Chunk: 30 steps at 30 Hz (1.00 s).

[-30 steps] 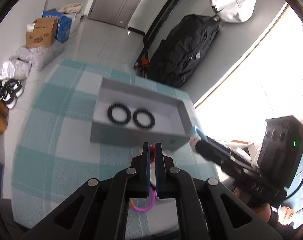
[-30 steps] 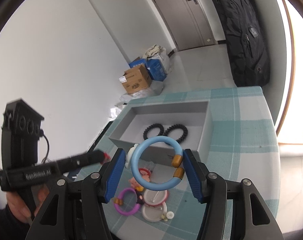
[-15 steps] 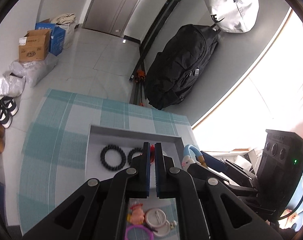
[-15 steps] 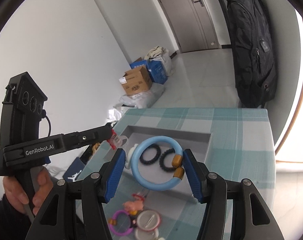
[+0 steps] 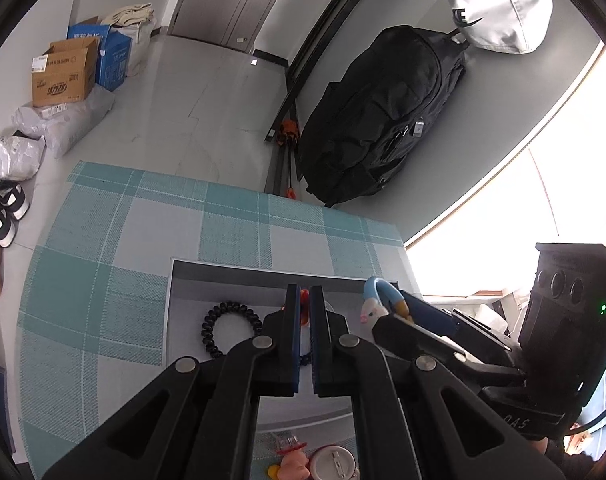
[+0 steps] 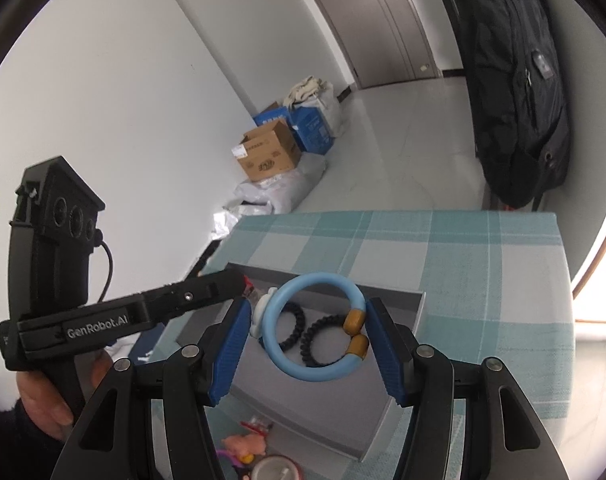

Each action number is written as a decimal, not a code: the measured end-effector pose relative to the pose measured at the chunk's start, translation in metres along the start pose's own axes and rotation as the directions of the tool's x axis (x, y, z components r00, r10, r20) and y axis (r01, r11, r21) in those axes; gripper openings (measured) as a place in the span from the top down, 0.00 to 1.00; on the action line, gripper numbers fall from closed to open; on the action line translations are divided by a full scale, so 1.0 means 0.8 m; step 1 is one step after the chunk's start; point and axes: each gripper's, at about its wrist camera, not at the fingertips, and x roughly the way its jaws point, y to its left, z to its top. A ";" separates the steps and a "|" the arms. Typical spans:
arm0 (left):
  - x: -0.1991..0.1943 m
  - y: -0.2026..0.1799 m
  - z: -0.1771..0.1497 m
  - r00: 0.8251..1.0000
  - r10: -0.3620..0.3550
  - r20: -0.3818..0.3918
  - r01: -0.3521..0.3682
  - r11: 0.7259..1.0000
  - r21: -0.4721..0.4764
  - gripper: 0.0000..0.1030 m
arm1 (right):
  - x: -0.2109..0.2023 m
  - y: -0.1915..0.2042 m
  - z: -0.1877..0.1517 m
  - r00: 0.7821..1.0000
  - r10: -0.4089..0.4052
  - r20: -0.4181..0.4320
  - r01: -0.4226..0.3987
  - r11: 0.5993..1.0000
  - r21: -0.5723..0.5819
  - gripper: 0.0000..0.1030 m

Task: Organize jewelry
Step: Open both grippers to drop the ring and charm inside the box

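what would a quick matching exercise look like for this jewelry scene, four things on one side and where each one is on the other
Things:
1. light blue ring bracelet with two tan beads
2. two black beaded bracelets
3. small red trinket
4. round white badge

Places:
A. lying on the floor of the grey tray
B. on the teal checked tablecloth, outside the tray's near wall
C. between the jaws of the right gripper
D. pinched at the tips of the left gripper

Pairs: 1-C, 2-A, 3-D, 4-B
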 end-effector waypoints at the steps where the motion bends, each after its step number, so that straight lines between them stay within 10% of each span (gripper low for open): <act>1: 0.001 -0.001 0.001 1.000 0.002 -0.003 -0.002 1.000 0.000 1.00 | 0.001 -0.001 0.000 1.000 -0.001 -0.004 0.001 1.000 0.003 0.44; 10: 0.008 0.005 0.003 1.000 0.012 0.001 -0.012 0.999 -0.031 0.99 | 0.001 0.001 -0.003 1.000 -0.006 -0.005 0.006 1.000 -0.012 0.40; 18: -0.010 0.009 0.003 0.999 0.012 0.046 -0.009 0.998 -0.061 0.52 | -0.024 0.015 -0.015 0.995 -0.080 0.061 0.086 0.991 -0.100 0.03; 30: -0.031 -0.023 -0.020 0.987 0.148 0.067 -0.152 0.987 0.045 0.51 | -0.051 0.011 -0.029 0.986 -0.117 0.116 0.124 0.991 -0.059 0.00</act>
